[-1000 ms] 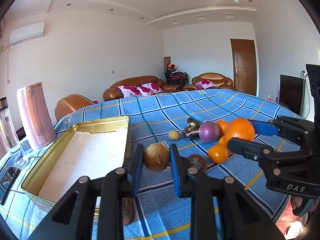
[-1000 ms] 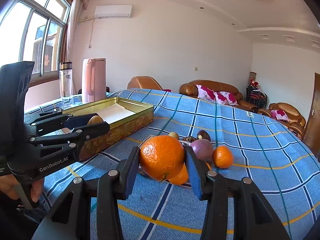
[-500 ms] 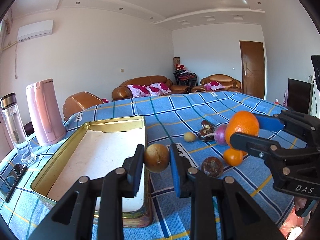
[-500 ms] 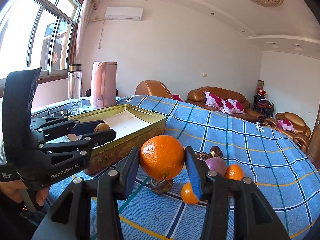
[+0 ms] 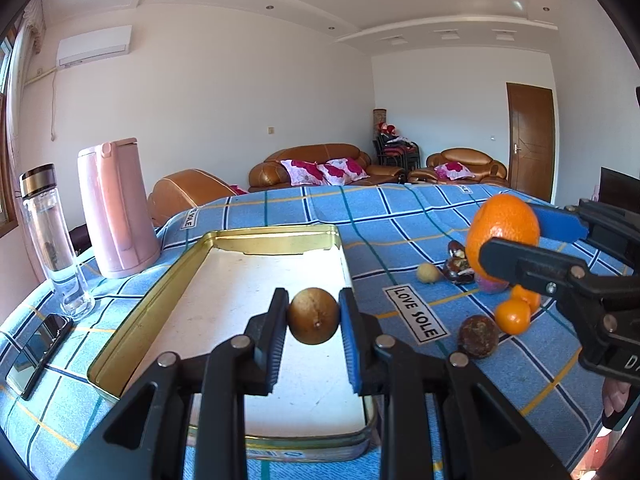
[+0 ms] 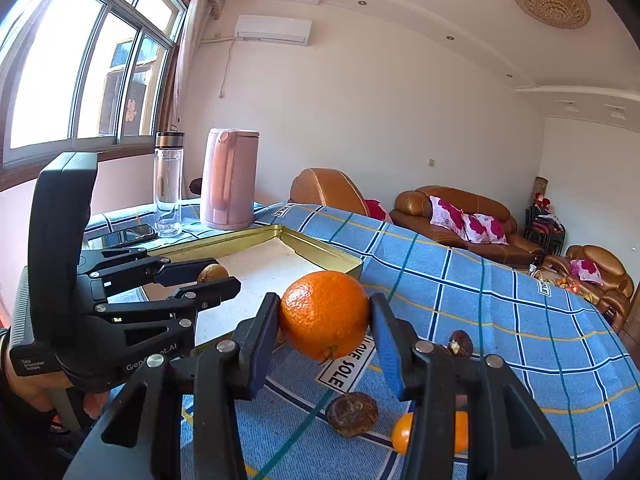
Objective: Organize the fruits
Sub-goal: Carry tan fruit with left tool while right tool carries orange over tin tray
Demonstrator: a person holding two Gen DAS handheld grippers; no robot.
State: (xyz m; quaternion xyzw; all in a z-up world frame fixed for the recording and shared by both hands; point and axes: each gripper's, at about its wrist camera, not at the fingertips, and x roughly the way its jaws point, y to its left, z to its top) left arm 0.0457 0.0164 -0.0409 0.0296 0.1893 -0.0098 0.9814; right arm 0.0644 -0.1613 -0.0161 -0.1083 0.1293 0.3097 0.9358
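The left gripper [image 5: 313, 317], tilted slightly downward, clamps a brown fruit [image 5: 313, 316] above the gold tin [image 5: 276, 235]. The right gripper [image 6: 325, 316] pinches an orange [image 6: 324, 315] in the air beside the tin's right edge, over the blue checked cloth [image 6: 500, 320].

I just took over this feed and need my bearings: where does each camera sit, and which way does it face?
Left wrist: on the left tool, facing across the gold tin towards sofas; shows its fingers on a brown fruit, plus the right tool.
Right wrist: on the right tool, facing the window side; shows its fingers on the big orange, the left tool and a hand.
Shared: tin, pink kettle, bottle.
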